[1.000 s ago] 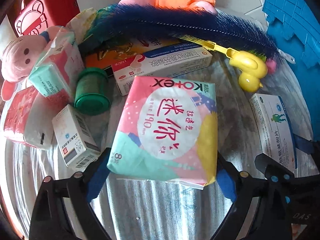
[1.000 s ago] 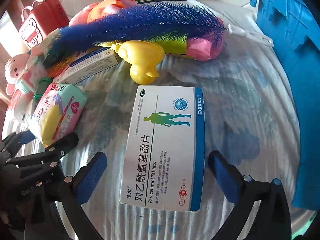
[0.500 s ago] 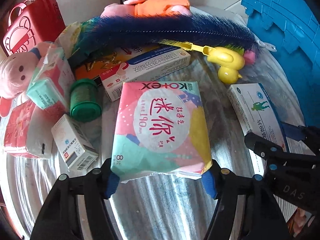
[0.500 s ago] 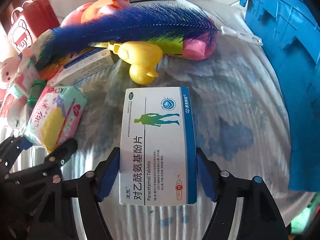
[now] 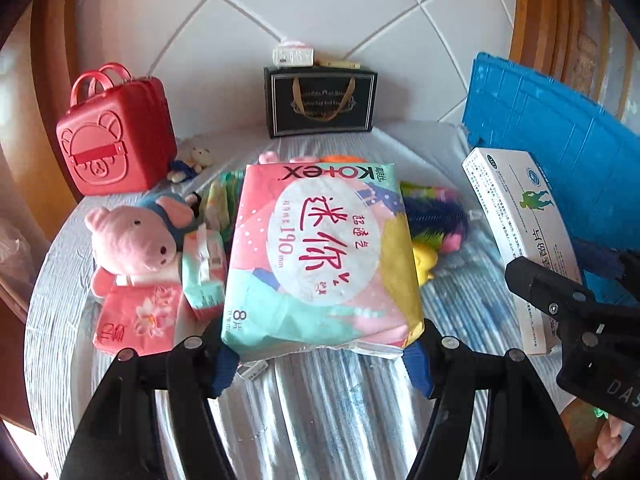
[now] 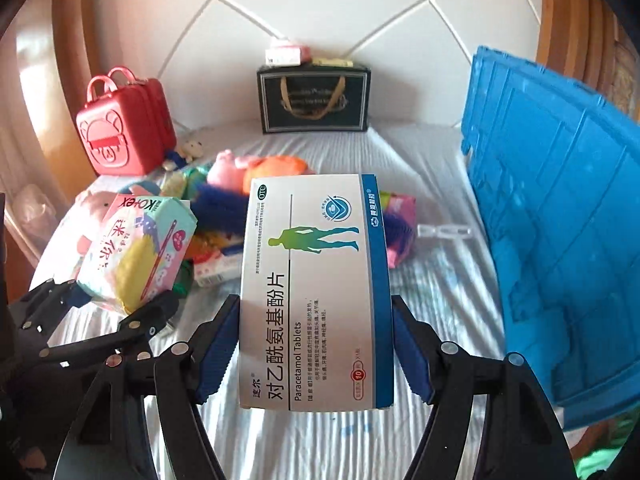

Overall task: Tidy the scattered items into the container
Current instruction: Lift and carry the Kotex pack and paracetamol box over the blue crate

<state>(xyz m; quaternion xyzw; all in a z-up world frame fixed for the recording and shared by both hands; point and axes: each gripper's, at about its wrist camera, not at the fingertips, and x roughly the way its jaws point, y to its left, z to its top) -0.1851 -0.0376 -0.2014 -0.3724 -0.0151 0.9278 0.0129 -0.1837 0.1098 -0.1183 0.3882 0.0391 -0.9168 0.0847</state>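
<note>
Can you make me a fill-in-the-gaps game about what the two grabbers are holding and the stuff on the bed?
1. The left gripper holds a pack of Kotex pads, and the right gripper holds a box of ____ tablets.
2. The plush pig is coloured ____.
3. The toy suitcase with a bear face is ____.
4. The big crate on the right is ____.

Missing words: paracetamol; pink; red; blue

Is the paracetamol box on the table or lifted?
Lifted: the right gripper clamps the paracetamol box by its sides, clear above the table.
</note>
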